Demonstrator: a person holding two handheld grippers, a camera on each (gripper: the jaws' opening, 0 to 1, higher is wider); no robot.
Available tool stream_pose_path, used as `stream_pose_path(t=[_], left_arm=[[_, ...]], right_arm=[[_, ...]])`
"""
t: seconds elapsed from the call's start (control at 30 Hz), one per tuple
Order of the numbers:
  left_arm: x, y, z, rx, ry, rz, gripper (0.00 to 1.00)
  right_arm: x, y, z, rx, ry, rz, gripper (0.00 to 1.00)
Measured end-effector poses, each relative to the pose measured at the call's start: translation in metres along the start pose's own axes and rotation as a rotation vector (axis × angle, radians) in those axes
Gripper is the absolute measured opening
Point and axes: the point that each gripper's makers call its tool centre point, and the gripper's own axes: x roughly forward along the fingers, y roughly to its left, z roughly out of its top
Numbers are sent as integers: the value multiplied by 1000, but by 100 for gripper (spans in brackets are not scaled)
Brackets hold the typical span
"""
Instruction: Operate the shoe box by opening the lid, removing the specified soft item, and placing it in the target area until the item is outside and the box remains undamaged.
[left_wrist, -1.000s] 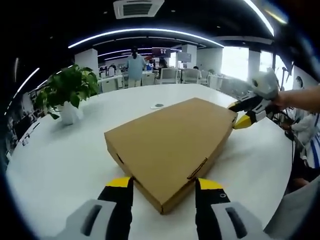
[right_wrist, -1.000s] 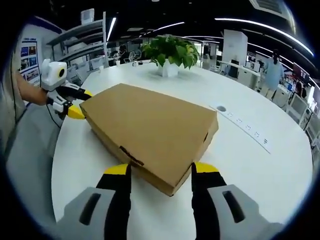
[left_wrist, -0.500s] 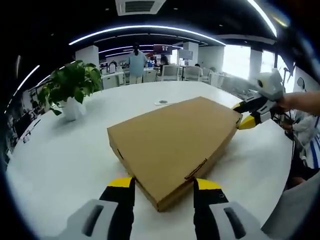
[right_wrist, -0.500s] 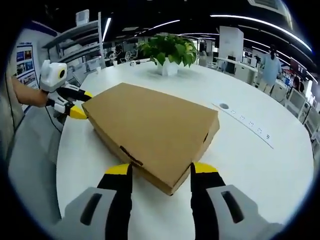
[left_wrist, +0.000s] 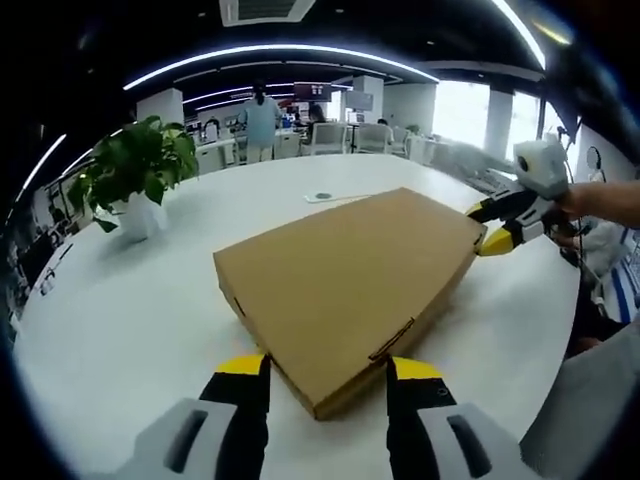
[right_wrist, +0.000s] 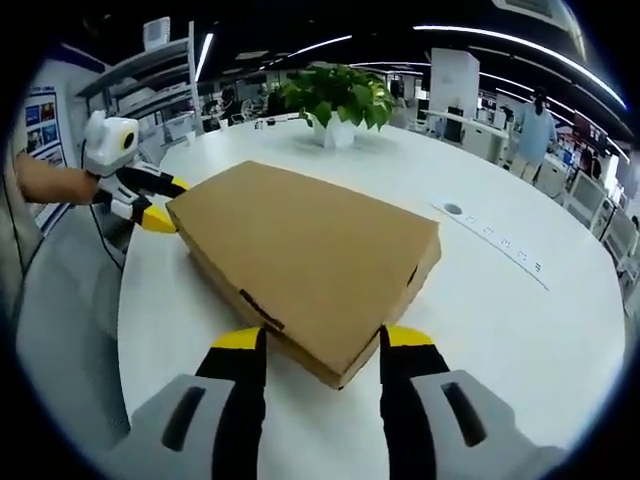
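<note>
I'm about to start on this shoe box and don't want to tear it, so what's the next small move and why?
Probably ease both grippers in to catch the lid's edge at opposite corners. The cardboard shoe box lies closed on the white table. The left gripper and right gripper are both open, each straddling a corner, so lifting evenly should spare the lid.

You face a matt brown cardboard shoe box (left_wrist: 345, 285) on a smooth, slightly glossy white table (left_wrist: 120, 300).
</note>
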Motion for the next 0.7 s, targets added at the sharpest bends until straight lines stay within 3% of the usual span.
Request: stream_pose_path(t=[0.7], left_arm=[[-18,23,-15,41,48,-42,46]], right_arm=[[6,35,2,-5,38,-33,38]])
